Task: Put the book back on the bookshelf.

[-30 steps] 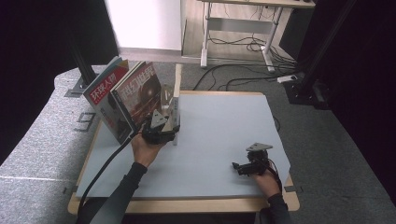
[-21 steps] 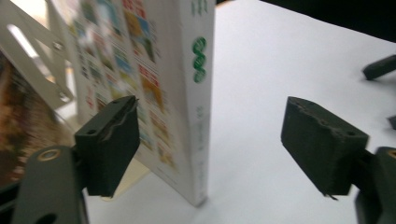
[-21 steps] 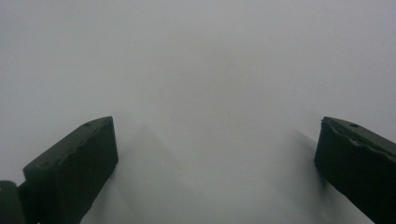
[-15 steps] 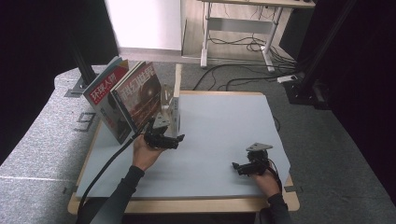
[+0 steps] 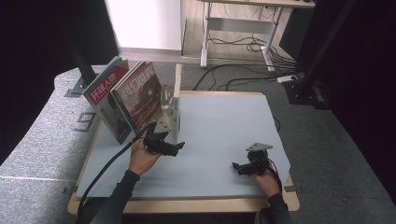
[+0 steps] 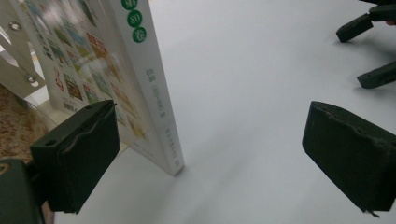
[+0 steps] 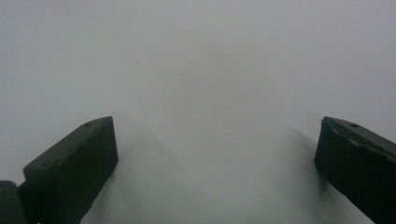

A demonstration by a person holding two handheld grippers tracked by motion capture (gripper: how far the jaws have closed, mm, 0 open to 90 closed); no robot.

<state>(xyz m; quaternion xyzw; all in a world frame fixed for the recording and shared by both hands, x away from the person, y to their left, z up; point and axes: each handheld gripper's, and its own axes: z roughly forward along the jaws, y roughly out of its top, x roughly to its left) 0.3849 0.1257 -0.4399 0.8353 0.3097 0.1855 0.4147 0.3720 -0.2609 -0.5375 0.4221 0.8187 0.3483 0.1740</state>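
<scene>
- High view: the left gripper (image 5: 179, 146), held in the person's left hand (image 5: 141, 156), sat just in front of a white metal bookend rack (image 5: 173, 112) at the left rear of the pale grey table mat (image 5: 224, 126). A red-brown covered magazine (image 5: 140, 98) stood leaning in the rack, with a red-and-white covered magazine (image 5: 105, 88) leaning behind it. The left gripper's jaws had just been opening and stood wide, with nothing pressed between them. The right gripper (image 5: 236, 166), in the person's right hand (image 5: 266, 179), rested on the mat near the front right edge, well apart from the rack.
- Left gripper view: a white-spined thick book (image 6: 154, 93) stood upright on the mat, its lower corner between the two spread jaws and touching neither. The rack's perforated white plate (image 6: 18, 70) showed at the far left, and the right gripper's jaw tips at the upper right.
- Right gripper view: the right gripper's jaws stood wide over bare grey mat (image 7: 201, 93), holding nothing.
</scene>
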